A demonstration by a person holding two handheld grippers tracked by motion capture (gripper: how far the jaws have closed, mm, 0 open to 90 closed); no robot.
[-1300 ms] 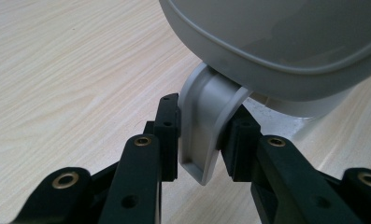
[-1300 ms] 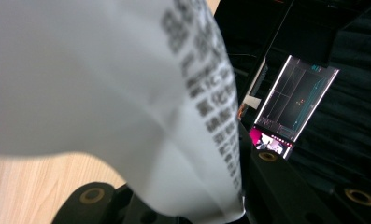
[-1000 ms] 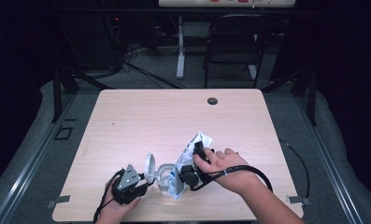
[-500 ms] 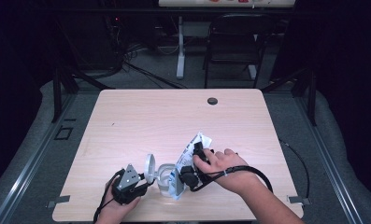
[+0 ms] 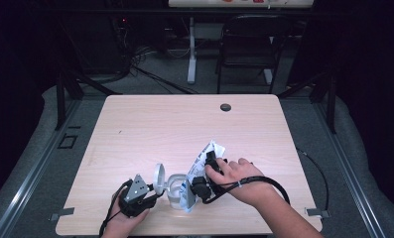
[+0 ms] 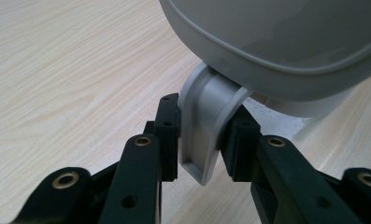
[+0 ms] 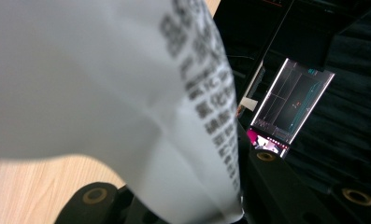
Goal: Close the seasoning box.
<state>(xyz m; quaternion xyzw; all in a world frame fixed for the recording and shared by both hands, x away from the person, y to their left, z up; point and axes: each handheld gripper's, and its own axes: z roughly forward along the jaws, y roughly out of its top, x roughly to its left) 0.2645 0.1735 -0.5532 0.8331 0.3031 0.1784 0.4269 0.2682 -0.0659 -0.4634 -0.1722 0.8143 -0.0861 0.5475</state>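
A small grey container (image 5: 175,195) with a hinged lid (image 5: 158,178) standing up stands near the table's front edge. My left gripper (image 5: 150,195) is shut on the container's grey handle (image 6: 204,123), which sits pinched between both black pads in the left gripper view. A white printed pouch (image 5: 200,168) is tilted with its lower end at the container's mouth. My right gripper (image 5: 198,184) is shut on that pouch, whose white face with black print (image 7: 127,93) covers most of the right gripper view.
The light wooden table (image 5: 184,129) has a dark round grommet (image 5: 226,107) near its far edge. A black chair (image 5: 246,47) and a white desk leg (image 5: 191,49) stand beyond the table. A lit screen (image 7: 293,105) glows in the dark background.
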